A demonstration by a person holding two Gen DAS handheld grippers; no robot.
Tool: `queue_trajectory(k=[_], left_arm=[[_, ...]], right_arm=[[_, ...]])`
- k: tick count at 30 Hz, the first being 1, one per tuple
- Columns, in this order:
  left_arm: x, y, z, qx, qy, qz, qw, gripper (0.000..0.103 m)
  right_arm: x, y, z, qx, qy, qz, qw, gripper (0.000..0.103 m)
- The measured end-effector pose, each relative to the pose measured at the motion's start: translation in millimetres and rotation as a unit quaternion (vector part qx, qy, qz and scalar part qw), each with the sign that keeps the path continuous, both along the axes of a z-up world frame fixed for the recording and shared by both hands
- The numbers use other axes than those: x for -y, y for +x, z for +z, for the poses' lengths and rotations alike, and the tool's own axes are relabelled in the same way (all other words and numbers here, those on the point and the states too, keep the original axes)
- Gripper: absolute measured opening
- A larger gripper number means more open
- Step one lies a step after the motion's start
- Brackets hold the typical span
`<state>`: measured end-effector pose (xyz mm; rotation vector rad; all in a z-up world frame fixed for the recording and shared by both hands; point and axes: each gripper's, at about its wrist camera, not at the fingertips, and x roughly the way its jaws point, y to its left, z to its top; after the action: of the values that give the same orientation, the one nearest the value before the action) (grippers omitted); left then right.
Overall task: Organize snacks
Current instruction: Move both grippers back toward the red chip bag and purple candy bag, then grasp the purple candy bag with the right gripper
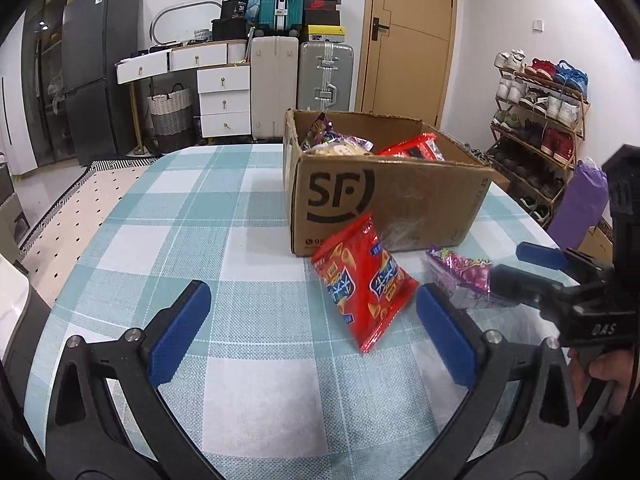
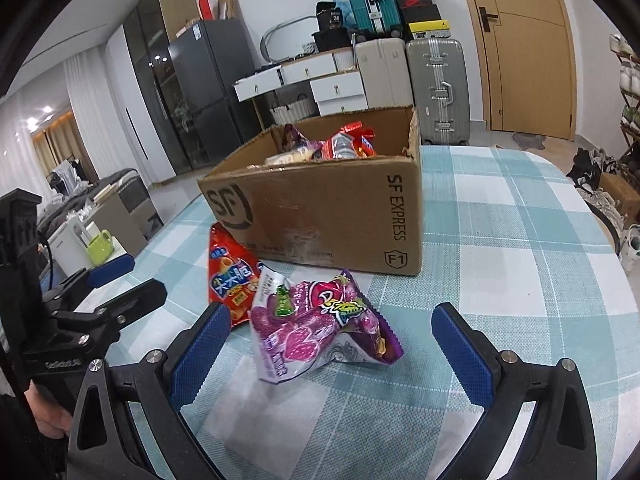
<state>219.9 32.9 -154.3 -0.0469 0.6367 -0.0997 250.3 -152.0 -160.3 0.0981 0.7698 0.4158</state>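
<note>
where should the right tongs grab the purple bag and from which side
Best bet is the raised, crumpled top of the purple bag: it puffs up off the tablecloth, so the pads can close across it. Come from the near side, straight ahead of the open right tongs, away from the red bag touching its left edge and the box behind.

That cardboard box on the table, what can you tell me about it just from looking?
The cardboard box is plain brown, worn and scuffed, with a black SF logo on one side and SF EXPRESS printed on another. Its top is open, with ragged edges, and several snack bags lie inside. It stands upright on the checked tablecloth. A red snack bag leans against its logo side; a purple bag lies on the cloth close in front. Neither gripper touches it.
</note>
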Motion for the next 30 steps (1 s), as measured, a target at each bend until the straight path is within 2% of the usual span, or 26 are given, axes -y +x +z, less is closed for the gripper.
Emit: queue_trajectory(k=[7, 13, 15, 17, 22, 24, 25, 28, 30], left_arm=[[-0.3, 1.4, -13.9, -0.013, -0.007, -0.013, 0.9998, 0.103], [-7.9, 7.6, -19.0, -0.021, -0.026, -0.012, 0.9994, 0.103], [-9.7, 8.7, -20.0, -0.025, -0.029, -0.010, 0.9992, 0.103], [-10.5, 9.9, -21.4, -0.028, -0.032, -0.010, 0.9990, 0.103], [-12.8, 10.9, -24.0, -0.032, -0.034, -0.008, 0.9989, 0.103], [-13.3, 11.6, -24.9, -0.034, -0.034, -0.007, 0.9988, 0.103], [-13.5, 11.9, -25.3, -0.035, -0.034, -0.006, 0.9988, 0.103], [-14.0, 11.2, -25.7, -0.037, -0.034, -0.004, 0.9987, 0.103], [-14.4, 11.3, -26.0, -0.036, -0.034, -0.003, 0.9987, 0.103]], right_arm=[[-11.6, 22.5, -16.3, -0.030, -0.024, 0.021, 0.999, 0.102], [-12.9, 37.2, -26.0, -0.058, -0.012, 0.033, 0.998, 0.101], [-17.4, 39.7, -30.2, -0.070, -0.017, 0.039, 0.997, 0.098], [-21.2, 43.6, -33.7, -0.079, -0.020, 0.047, 0.996, 0.078], [-20.4, 45.4, -35.0, -0.079, -0.018, 0.045, 0.996, 0.071], [-17.4, 43.6, -33.5, -0.074, -0.015, 0.042, 0.996, 0.064], [-15.9, 43.0, -32.2, -0.070, -0.012, 0.040, 0.997, 0.050], [-11.3, 41.9, -30.1, -0.066, 0.004, 0.044, 0.997, 0.039], [-10.7, 41.0, -30.5, -0.069, 0.006, 0.049, 0.996, 0.038]])
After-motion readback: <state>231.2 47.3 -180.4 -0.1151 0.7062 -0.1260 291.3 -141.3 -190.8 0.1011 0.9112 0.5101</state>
